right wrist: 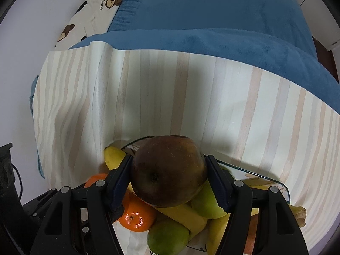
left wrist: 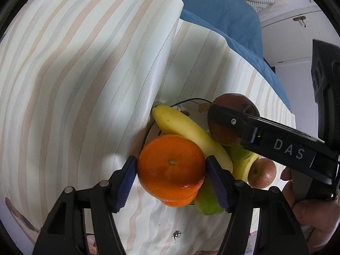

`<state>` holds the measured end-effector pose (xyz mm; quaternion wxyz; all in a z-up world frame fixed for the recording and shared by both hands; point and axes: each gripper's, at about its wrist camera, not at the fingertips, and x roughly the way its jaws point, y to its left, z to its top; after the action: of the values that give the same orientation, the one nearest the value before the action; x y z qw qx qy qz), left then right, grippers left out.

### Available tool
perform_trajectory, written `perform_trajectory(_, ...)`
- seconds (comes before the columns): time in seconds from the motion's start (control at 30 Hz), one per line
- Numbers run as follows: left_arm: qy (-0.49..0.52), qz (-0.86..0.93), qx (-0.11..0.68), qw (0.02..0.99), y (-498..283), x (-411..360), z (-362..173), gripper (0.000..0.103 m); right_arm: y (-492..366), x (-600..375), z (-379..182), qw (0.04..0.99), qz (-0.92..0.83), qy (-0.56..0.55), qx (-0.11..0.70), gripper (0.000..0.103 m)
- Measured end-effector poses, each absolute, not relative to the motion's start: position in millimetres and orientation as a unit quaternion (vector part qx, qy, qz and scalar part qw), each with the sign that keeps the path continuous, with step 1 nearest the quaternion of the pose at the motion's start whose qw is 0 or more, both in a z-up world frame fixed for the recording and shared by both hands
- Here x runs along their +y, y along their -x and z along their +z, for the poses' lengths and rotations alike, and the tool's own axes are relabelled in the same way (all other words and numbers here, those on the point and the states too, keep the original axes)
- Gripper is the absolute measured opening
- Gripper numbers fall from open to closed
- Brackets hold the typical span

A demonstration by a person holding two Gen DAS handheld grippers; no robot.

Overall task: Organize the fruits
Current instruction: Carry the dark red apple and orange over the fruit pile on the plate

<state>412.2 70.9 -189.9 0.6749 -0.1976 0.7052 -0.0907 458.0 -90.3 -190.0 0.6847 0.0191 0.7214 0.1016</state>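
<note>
My left gripper (left wrist: 171,167) is shut on an orange (left wrist: 171,165), held just over the fruit pile on a glass plate (left wrist: 191,104). My right gripper (right wrist: 169,167) is shut on a dark red apple (right wrist: 169,170); it also shows in the left wrist view (left wrist: 231,106) with the right gripper across it. Under them lie a banana (left wrist: 187,127), a second orange (right wrist: 138,218), green fruits (right wrist: 167,235) and a small red apple (left wrist: 262,172). The plate's rim shows in the right wrist view (right wrist: 284,188).
A striped cream cloth (left wrist: 85,74) covers the surface, with a raised fold (left wrist: 163,59) left of the plate. A blue blanket (right wrist: 212,21) lies behind. A bear-print pillow (right wrist: 102,2) is at the far left. A hand (left wrist: 314,210) holds the right gripper.
</note>
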Motion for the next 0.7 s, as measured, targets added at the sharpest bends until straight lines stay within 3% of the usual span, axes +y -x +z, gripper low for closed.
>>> perform_trajectory(0.7, 0.200, -0.077, 0.729, 0.650, -420.9, 64.5, -213.9, 0.065, -460.1, -76.8, -205.6, 0.668, 0.100, 0.012, 0.738, 0.077)
